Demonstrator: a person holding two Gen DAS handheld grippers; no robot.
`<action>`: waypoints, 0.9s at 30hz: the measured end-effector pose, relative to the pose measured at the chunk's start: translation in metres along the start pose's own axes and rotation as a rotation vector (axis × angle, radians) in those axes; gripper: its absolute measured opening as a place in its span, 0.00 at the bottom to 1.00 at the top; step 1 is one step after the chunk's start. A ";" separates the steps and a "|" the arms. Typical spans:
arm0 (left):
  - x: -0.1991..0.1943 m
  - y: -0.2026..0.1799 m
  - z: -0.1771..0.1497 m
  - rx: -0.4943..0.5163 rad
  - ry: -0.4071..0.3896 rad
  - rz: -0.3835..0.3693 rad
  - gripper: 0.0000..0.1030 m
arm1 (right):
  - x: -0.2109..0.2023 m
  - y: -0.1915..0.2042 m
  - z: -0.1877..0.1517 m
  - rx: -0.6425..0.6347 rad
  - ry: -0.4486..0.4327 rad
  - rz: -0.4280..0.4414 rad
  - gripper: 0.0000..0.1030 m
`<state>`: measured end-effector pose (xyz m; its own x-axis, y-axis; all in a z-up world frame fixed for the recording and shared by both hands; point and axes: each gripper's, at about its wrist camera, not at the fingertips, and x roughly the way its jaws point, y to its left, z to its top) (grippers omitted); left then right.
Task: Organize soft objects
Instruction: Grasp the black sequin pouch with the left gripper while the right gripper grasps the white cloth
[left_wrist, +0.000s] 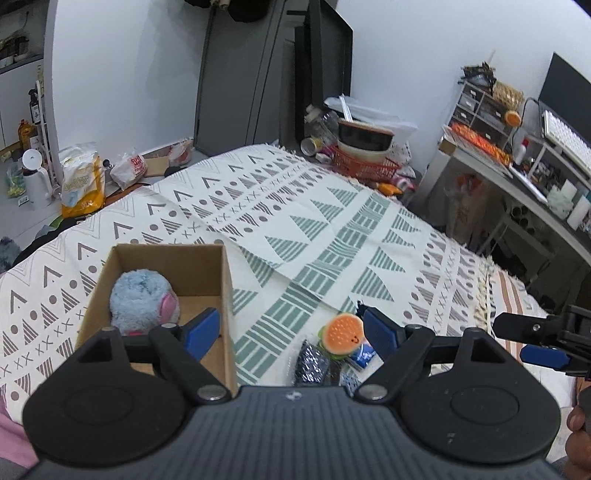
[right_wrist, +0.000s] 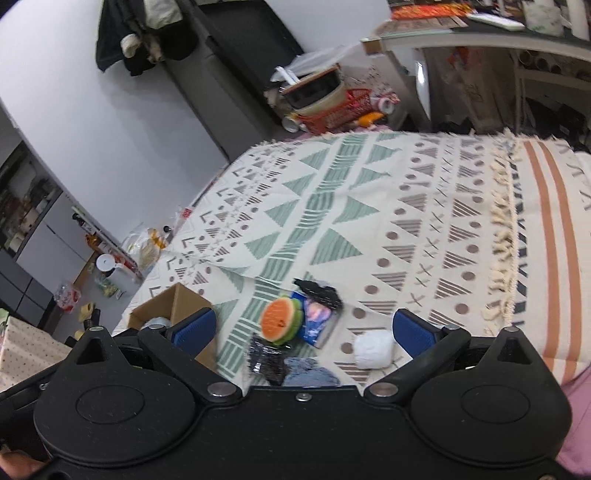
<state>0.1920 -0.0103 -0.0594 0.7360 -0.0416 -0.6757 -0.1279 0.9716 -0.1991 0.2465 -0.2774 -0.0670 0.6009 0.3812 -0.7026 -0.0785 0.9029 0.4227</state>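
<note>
A cardboard box stands on the patterned bedspread at the left, with a fluffy light-blue plush inside. My left gripper is open and empty; its left finger hangs over the box. A burger plush lies just inside the right finger, atop dark sparkly fabric and a blue packet. In the right wrist view my right gripper is open above the burger plush, the blue packet, black speckled cloths and a white soft ball. The box is at its left.
The bedspread stretches away with open cloth beyond the pile. A red basket with bowls sits at the bed's far edge. A cluttered desk stands on the right. Bags and a white kettle sit on the floor at left.
</note>
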 end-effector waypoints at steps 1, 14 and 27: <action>0.002 -0.004 -0.001 0.007 0.009 0.003 0.81 | 0.003 -0.005 -0.001 0.012 0.007 -0.005 1.00; 0.042 -0.049 -0.026 0.054 0.119 0.036 0.81 | 0.048 -0.067 -0.021 0.190 0.181 -0.016 1.00; 0.097 -0.055 -0.046 0.031 0.196 0.115 0.81 | 0.084 -0.081 -0.023 0.215 0.241 -0.017 0.94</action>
<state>0.2399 -0.0789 -0.1471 0.5742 0.0279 -0.8182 -0.1805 0.9791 -0.0933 0.2854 -0.3137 -0.1731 0.3926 0.4258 -0.8152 0.1148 0.8567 0.5028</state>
